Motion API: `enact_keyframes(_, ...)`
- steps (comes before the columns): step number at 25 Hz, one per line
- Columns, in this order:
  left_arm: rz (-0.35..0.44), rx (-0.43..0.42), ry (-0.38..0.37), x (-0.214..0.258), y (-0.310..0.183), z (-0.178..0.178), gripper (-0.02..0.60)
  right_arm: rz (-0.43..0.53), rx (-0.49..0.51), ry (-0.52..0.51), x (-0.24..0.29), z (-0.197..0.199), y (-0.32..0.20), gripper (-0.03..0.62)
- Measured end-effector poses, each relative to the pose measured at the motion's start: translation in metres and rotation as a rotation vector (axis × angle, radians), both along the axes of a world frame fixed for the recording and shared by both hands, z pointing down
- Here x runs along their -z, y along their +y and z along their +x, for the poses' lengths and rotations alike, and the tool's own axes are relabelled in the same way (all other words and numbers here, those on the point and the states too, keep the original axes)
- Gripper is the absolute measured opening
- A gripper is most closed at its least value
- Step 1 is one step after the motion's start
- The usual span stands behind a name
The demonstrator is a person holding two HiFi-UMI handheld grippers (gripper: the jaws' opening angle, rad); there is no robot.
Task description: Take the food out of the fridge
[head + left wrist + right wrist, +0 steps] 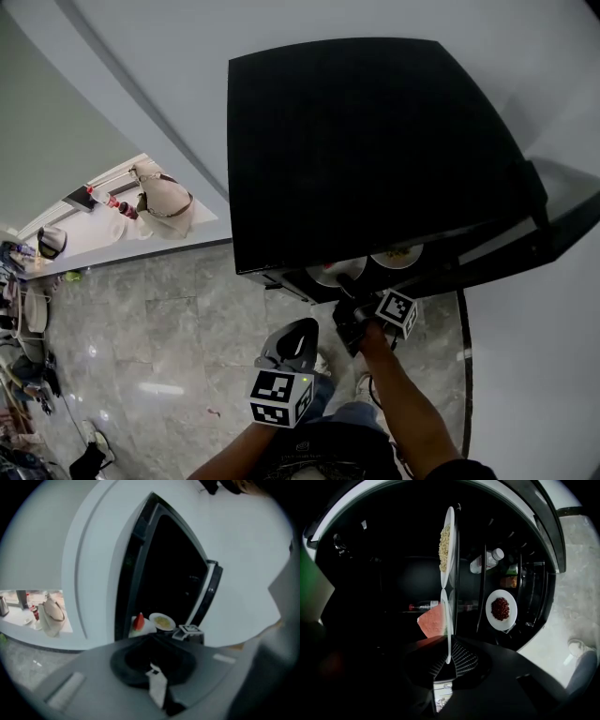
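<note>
1. Left gripper (296,337), jaws pressed together and empty, hangs at eight o'clock of the right one, so it gives no support.
2. Right gripper (448,651) pinches only the rim of the plate (447,620) inside the fridge (375,141); a tilt could slide the pink slice (432,622) off.
3. Bean plate (501,609), at three o'clock, could get knocked.

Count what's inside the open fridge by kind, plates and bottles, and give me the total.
Plates of food: 3 (grain plate, pink-wedge plate, red-pieces plate)
Bottles: 2 (white-capped bottle, lying bottle)
Total: 5, not counting an orange item too small to tell.
</note>
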State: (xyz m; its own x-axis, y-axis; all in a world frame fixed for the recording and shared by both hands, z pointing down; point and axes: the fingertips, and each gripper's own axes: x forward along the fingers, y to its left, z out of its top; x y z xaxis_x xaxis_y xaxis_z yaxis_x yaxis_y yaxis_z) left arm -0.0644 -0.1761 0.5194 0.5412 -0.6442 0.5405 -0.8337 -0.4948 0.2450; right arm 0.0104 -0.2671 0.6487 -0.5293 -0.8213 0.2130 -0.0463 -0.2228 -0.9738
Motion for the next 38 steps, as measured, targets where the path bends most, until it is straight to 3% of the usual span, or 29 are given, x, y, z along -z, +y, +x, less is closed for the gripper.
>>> enact_keyframes(15,0.039,0.06,0.007,0.015,0.002,0.004,-0.014,0.018,0.08,-0.007,0.022,0.013,0.05,0.01)
enact_keyframes(20,0.087,0.101,0.019,0.033,0.004,0.009,-0.014,0.038,0.157,0.01,0.068,0.027,0.087,0.011)
enact_keyframes(28,0.17,0.174,0.047,0.07,0.013,0.014,-0.014,0.05,0.223,-0.049,0.161,0.052,0.137,0.011)
enact_keyframes(38,0.252,0.267,0.096,0.117,0.02,-0.004,-0.014,0.16,0.346,-0.091,0.287,0.058,0.169,0.011)
